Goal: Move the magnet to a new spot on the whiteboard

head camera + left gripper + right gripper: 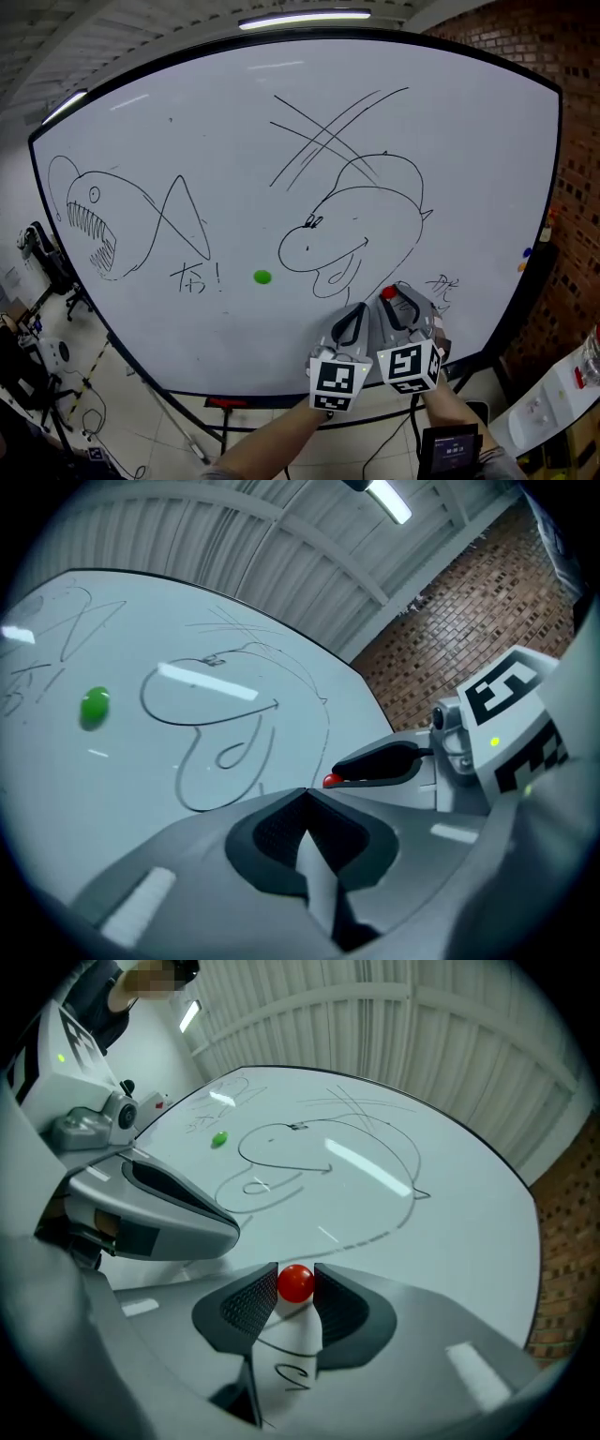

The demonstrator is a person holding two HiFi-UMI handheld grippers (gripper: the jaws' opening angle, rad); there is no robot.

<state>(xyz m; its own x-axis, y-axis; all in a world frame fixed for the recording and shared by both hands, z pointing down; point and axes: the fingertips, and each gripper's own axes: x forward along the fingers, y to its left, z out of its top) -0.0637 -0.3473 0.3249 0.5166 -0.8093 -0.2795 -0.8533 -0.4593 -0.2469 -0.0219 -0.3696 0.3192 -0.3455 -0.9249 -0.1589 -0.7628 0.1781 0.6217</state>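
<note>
Clearly, in its own view: right gripper (296, 1290) pinching red magnet (296, 1282) (left gripper (305, 795) pressed together, empty).

The whiteboard (187, 112) is nearly flat all over. Only the green magnet (262, 277) stands out, well left of both tongs. The closed left tongs (353, 317) sit just beside the right tongs (295, 1281), which grip the red magnet (387, 293), and block that left side. Upward and rightward the board lies open to its dark frame (394, 33).

Bright ceiling tubes (305, 18); whiteboard (216, 122) glare; fisheye-bent edges
</note>
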